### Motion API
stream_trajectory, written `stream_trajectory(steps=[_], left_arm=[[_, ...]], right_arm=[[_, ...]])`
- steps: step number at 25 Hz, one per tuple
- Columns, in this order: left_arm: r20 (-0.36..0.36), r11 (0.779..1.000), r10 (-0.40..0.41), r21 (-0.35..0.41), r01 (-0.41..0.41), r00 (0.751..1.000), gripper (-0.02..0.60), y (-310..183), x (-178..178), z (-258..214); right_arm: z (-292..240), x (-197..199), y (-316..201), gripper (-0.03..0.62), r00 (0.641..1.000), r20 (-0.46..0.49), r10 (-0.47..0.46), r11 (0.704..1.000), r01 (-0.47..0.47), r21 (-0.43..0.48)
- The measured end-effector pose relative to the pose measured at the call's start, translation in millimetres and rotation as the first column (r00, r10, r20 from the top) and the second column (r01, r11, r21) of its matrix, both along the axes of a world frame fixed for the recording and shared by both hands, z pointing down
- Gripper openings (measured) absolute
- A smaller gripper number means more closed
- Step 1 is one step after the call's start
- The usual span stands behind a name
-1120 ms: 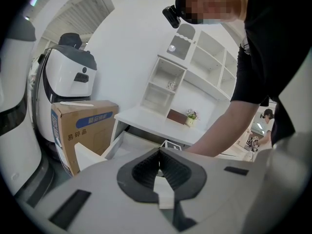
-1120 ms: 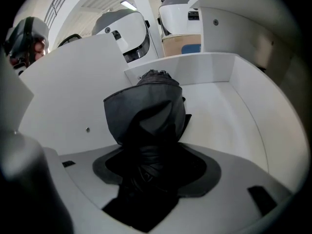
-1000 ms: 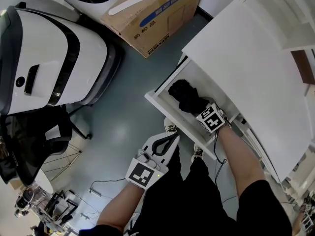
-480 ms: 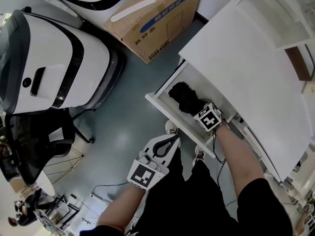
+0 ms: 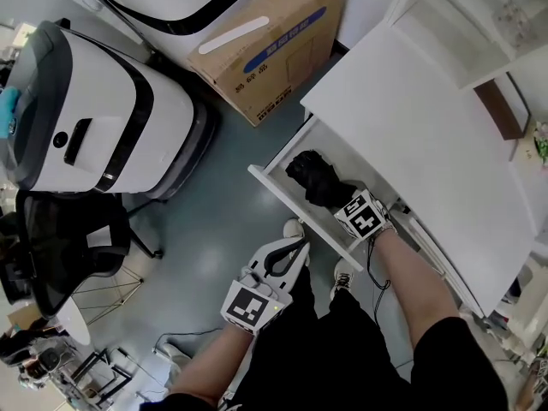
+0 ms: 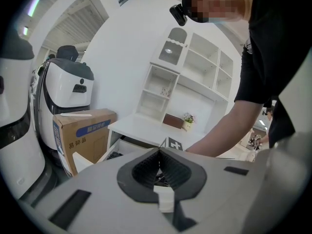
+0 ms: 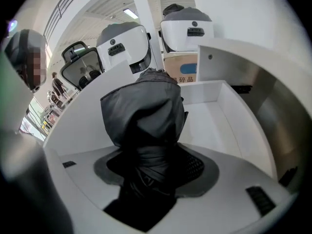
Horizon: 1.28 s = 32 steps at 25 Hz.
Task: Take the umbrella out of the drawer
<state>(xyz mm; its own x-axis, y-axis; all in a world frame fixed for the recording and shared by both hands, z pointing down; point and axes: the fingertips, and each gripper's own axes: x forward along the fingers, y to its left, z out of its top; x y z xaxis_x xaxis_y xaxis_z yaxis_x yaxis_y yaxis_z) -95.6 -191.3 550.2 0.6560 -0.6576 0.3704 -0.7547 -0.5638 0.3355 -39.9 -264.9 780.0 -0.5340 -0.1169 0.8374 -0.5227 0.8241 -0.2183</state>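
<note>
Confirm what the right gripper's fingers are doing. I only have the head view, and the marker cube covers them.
Observer: In the right gripper view, the right gripper has its fingers pressed on the black folded umbrella, whose fabric bulges out past them.
Operator: Check the left one too.
Observer: In the left gripper view, the left gripper has its fingers together with nothing between them.
</note>
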Motion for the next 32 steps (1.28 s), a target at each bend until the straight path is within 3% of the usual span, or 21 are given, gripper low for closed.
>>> stream_trajectory(steps=[5, 14, 22, 32], left_arm=[[-0.008, 0.999, -0.019, 0.030, 0.019, 1.000, 0.003, 7.0, 3.7, -13.7], [0.000, 0.996, -0.049, 0.080, 0.049, 0.999, 0.003, 31.2, 23.6, -46.8], [0.002, 0.991, -0.078, 0.114, 0.077, 0.997, 0.003, 63.0, 43.6, -74.4], [0.020, 0.968, -0.207, 0.148, 0.202, 0.978, 0.003, 86.3, 54.0, -105.0]], right_arm=[[-45.4, 7.6, 3.0, 0.247, 0.990, 0.105, 0.092, 0.995, -0.095, 0.022], [-154.5, 30.5, 19.5, 0.247, 0.922, 0.320, 0.217, 0.962, -0.258, 0.093], [-250.3, 53.6, 47.1, 0.247, 0.846, 0.482, 0.228, 0.932, -0.333, 0.144], [-324.1, 88.2, 84.2, 0.247, 0.787, 0.584, 0.201, 0.916, -0.362, 0.174]])
